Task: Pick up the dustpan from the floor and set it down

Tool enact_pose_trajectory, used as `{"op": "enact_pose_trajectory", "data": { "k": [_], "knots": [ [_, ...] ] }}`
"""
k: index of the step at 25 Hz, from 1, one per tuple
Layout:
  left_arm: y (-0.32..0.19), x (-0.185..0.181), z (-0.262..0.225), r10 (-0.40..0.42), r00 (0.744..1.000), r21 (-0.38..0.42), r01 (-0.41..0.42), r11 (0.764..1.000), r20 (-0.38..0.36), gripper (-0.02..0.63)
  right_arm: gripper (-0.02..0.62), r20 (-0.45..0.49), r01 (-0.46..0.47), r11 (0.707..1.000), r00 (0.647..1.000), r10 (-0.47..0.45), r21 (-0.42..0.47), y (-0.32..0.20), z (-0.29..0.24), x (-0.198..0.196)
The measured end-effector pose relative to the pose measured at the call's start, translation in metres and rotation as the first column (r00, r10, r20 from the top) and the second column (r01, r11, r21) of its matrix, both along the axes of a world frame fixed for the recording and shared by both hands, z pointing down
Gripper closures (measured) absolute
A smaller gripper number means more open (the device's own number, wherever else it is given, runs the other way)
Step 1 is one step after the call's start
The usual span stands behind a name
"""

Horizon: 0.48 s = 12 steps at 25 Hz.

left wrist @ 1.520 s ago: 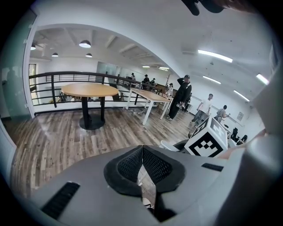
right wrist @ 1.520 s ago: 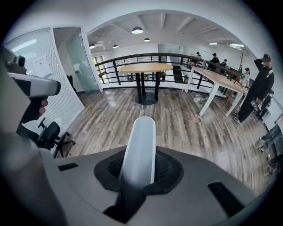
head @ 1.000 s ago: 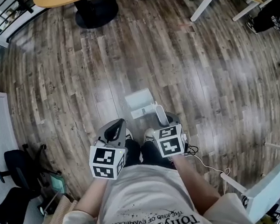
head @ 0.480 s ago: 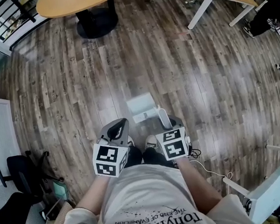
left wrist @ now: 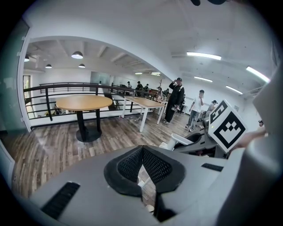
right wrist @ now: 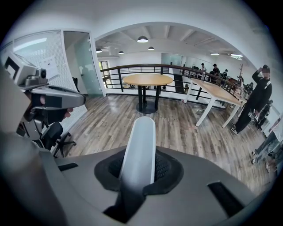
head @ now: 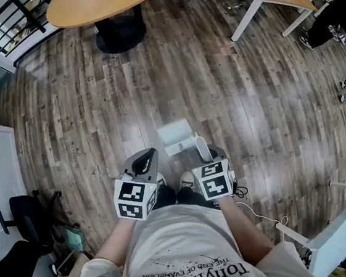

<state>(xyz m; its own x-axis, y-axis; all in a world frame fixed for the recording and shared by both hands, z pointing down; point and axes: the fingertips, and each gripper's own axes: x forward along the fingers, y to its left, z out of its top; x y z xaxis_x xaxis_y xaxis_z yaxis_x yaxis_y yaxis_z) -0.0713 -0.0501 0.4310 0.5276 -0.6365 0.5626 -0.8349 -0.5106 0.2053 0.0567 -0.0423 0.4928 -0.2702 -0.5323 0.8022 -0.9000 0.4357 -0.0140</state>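
office chair [head: 17, 211]: far left by the white panel, well apart from the work; no part in the task
left gripper [head: 147, 157]: clenched on nothing; its pads meet at the tips, with only floor and a sliver of white showing through the gap behind them
change: more of the round table [head: 105, 3] has come into the top of the head view than a moment ago; the two grippers and the dustpan keep the same places relative to each other; the grasp has not slipped
meaning for the task: the pick-up looks done, judging by the handle held close in front of the person's body; setting it down is what remains
dustpan [head: 175, 134]: just ahead of the two grippers and between them, its pan pointing away from the person, over bare wooden floor [head: 263, 112]
pan contents: looks empty; plain white inside, no debris visible
right gripper [right wrist: 139, 170]: grasping the dustpan's white handle [right wrist: 140, 141]; the handle's rounded end juts out past the pads
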Motion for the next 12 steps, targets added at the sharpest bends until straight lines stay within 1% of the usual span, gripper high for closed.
{"op": "enact_pose_trajectory", "data": {
  "k": [2, 4, 8, 12],
  "knots": [
    [0.0007, 0.0013, 0.0009, 0.011, 1.0, -0.001, -0.011, 1.0, 0.017, 0.583, 0.517, 0.002, 0.007, 1.0, 1.0, -0.007, 0.017, -0.0031, 0.0, 0.0001],
    [0.0012, 0.002, 0.0002, 0.018, 0.999, 0.005, -0.018, 1.0, 0.029, 0.583, 0.517, 0.001, 0.007, 1.0, 1.0, -0.007, 0.014, -0.0025, -0.0002, 0.0002],
    [-0.0015, 0.0018, -0.0073, -0.007, 1.0, 0.028, 0.007, 1.0, 0.004, 0.583, 0.517, 0.006, 0.0, 1.0, 1.0, 0.0, 0.0, 0.0005, -0.0036, 0.0011],
    [-0.0013, 0.0017, -0.0076, -0.008, 1.0, 0.029, 0.008, 1.0, 0.004, 0.583, 0.517, 0.005, 0.0, 1.0, 1.0, 0.0, 0.005, 0.0003, -0.0048, 0.0019]
  ]
}}
